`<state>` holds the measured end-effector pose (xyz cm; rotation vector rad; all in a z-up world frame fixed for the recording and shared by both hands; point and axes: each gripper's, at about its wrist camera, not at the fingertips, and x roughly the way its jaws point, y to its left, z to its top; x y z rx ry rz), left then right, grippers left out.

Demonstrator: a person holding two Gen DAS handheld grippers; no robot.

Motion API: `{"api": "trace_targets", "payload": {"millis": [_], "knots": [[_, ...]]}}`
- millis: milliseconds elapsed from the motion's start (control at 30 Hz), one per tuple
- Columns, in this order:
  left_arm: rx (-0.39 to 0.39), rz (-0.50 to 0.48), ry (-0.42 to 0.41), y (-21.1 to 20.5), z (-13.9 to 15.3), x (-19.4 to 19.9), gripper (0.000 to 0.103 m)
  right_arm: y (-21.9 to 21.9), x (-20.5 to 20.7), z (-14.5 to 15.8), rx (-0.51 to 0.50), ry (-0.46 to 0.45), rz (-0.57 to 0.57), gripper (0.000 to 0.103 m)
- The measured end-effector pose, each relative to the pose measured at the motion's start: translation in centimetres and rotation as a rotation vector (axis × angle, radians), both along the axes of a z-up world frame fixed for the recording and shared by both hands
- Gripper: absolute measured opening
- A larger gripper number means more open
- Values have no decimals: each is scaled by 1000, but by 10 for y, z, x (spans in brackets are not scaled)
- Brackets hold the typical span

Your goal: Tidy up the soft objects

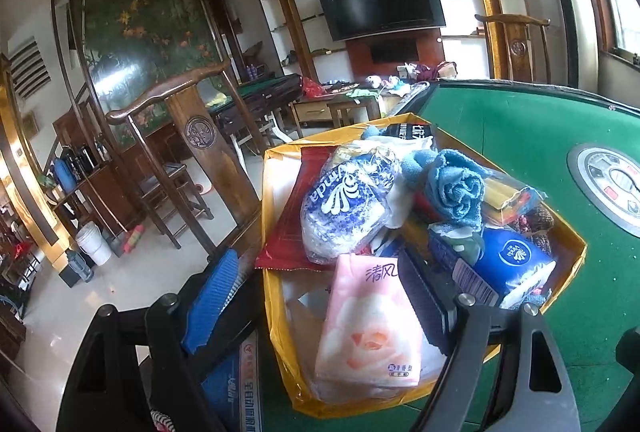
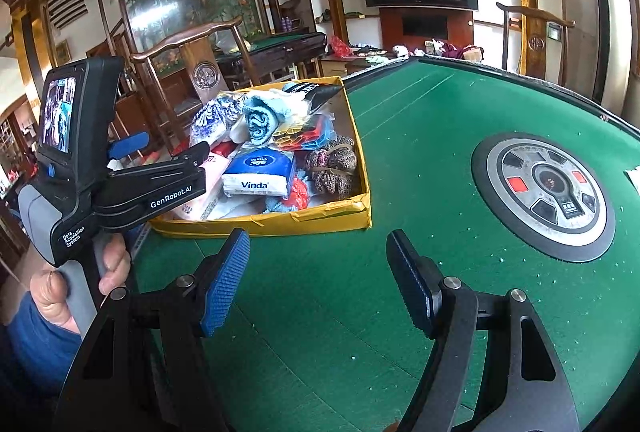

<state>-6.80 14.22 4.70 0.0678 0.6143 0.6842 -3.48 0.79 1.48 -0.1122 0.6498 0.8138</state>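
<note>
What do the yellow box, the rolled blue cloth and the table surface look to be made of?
Yellow box: likely glossy paper-covered cardboard, with creased, wrinkled walls. Rolled blue cloth: fluffy terry or microfibre, with a looped nap. Table surface: matte green felt, speckled with lint.

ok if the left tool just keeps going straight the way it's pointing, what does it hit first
Most likely the pink tissue pack at the near end of the yellow box: it lies between the open left tool fingers, closest to them. Depth is uncertain through the fisheye.
</note>
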Motion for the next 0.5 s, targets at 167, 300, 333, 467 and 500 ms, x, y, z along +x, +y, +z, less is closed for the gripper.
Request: {"api": "trace_targets", "payload": {"millis": [167, 300, 333, 467, 500], "knots": [[2, 3, 3, 1, 0, 1, 82, 1, -1, 0, -4, -3, 2, 72], [3, 5, 1, 0, 0, 0, 82, 2, -1, 0, -8, -3, 3, 72], [2, 5, 2, 0, 0, 0, 82, 2, -1, 0, -9, -4, 2, 72], [-9, 0, 4, 2, 1, -1, 82, 3, -1, -1, -14, -2, 2, 72], [-12, 1, 5, 2, 0, -2, 82, 3, -1, -2, -15, -1, 1, 72]]}}
